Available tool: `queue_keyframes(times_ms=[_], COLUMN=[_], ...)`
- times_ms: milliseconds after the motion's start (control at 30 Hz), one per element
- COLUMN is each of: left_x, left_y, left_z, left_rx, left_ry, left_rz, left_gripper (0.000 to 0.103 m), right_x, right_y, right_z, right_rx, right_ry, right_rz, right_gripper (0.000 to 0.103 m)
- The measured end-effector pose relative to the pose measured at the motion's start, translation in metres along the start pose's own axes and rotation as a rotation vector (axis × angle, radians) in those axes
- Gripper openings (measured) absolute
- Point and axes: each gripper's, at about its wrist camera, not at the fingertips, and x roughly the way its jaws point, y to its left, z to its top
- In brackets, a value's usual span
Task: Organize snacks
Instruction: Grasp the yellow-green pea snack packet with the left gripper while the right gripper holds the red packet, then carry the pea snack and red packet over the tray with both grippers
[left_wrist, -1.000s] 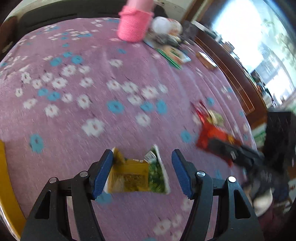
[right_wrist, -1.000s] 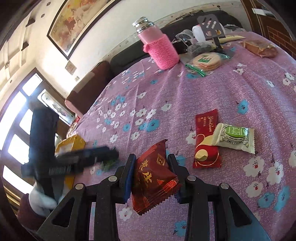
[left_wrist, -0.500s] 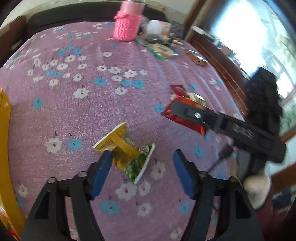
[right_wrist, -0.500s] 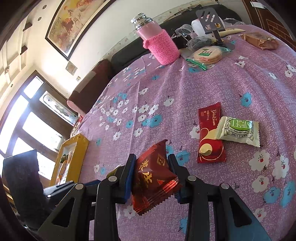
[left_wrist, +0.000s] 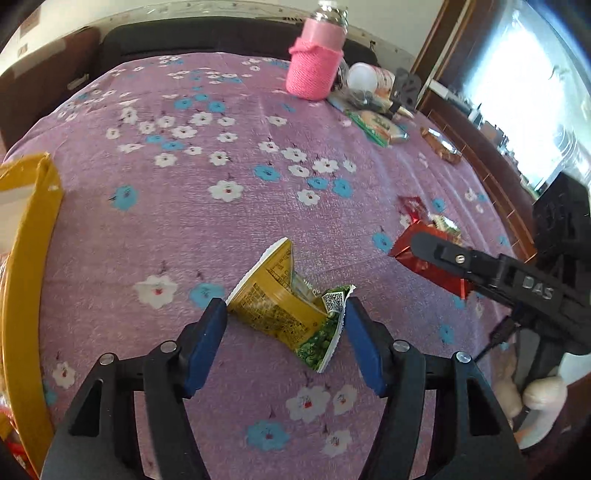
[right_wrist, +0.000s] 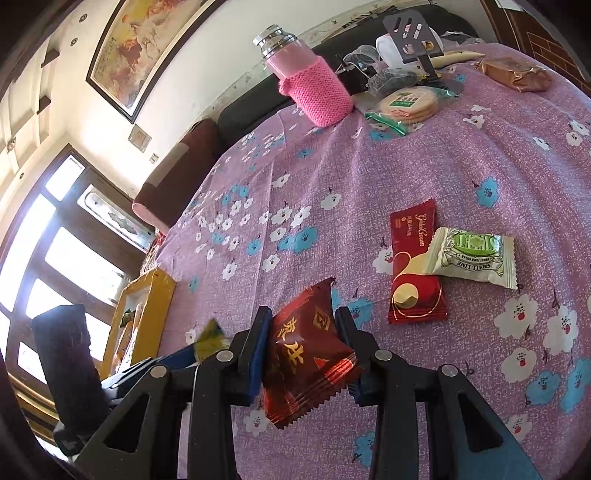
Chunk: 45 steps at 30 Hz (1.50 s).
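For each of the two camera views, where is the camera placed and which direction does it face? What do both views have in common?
Left wrist view: sits on the left gripper, looking down at a yellow-green snack packet between its closing jaws; the right gripper and a gloved hand show at right.
Right wrist view: sits on the right gripper, clamped on a dark red snack packet, facing across the table; the left gripper shows at lower left.
Shared: purple floral tablecloth, pink knitted bottle, yellow box.
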Motion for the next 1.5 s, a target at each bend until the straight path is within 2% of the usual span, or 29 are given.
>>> queue_keyframes(times_ms=[133,400,633,767,833,933,1100,1267,1433,1500], left_x=[-0.022,-0.087,-0.159,-0.193,-0.202,-0.206,-0.205,-0.202,-0.203,-0.203], left_y=[0.003,0.035,0.090,0.121,0.133,0.152,0.180,0.206,0.229,0.236], left_z=[-0.003,-0.014,-0.044,-0.065,-0.074,-0.085,-0.105,-0.116,-0.119,-0.119], left_rx=[-0.008,-0.112,-0.206,-0.239,-0.254,-0.301,-0.361,-0.421,-0.445,-0.452], left_ry=[-0.054,-0.173,-0.290,-0.351,-0.367,-0.375,-0.365,-0.350,-0.353,-0.356], left_rz=[-0.007,-0.016,0.092,0.221,0.245,0.228,0.197,0.185,0.238,0.226], left_gripper=[0.064,0.064,0.065,0.065,0.065,0.065,0.065,0.065,0.065,0.065], right_x=[0.000,0.004,0.005,0.007,0.005,0.005,0.013,0.034,0.067,0.078], right_y=[0.000,0.012,0.031,0.048,0.062,0.093,0.172,0.242,0.292,0.306], right_z=[0.001,-0.003,-0.013,-0.018,-0.023,-0.033,-0.060,-0.092,-0.123,-0.134], right_rx=[-0.003,-0.054,-0.114,-0.152,-0.162,-0.193,-0.340,-0.463,-0.550,-0.584], right_ry=[-0.003,0.006,-0.012,-0.012,-0.004,0.018,0.054,0.129,0.208,0.230], right_rz=[-0.002,0.009,0.003,-0.048,-0.037,-0.003,0.052,0.121,0.144,0.141], right_gripper=[0.037,0.037,0.036,0.036,0.036,0.036,0.036,0.035,0.035,0.035])
